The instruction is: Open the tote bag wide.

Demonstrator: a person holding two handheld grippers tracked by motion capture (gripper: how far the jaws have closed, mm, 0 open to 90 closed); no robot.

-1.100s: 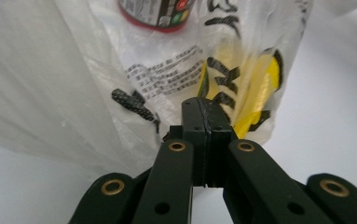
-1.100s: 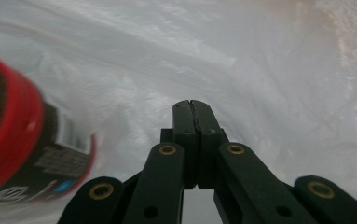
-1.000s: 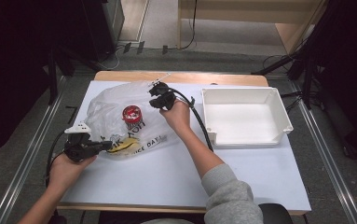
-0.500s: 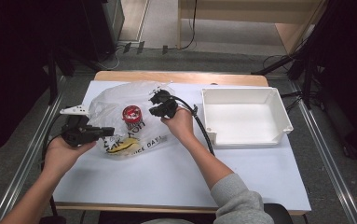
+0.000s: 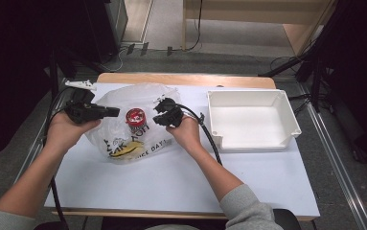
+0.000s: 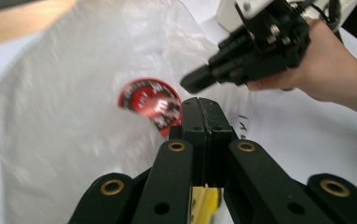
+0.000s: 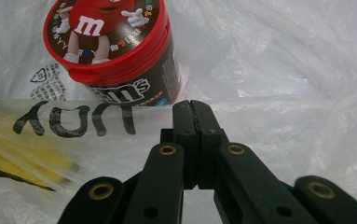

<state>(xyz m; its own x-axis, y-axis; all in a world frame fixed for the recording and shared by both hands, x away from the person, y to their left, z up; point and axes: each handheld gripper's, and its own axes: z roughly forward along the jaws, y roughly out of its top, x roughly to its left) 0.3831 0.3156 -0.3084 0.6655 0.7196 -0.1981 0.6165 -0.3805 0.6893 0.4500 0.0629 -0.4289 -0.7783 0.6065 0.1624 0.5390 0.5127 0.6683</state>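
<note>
On table (image 5: 171, 182): bagged candy tub (image 5: 135, 120)

A yellow packet (image 5: 123, 149) lies under the printed plastic bag (image 5: 119, 103), so its label cannot be read. The red-lidded candy tub (image 6: 149, 100) is smeared by motion blur in the left gripper view, and the picture's top edge crops its lid in the right gripper view.

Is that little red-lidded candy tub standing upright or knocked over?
Upright. The candy tub stands on its base on the plastic bag, red lid on top; from above, the high view shows its round lid.
</note>
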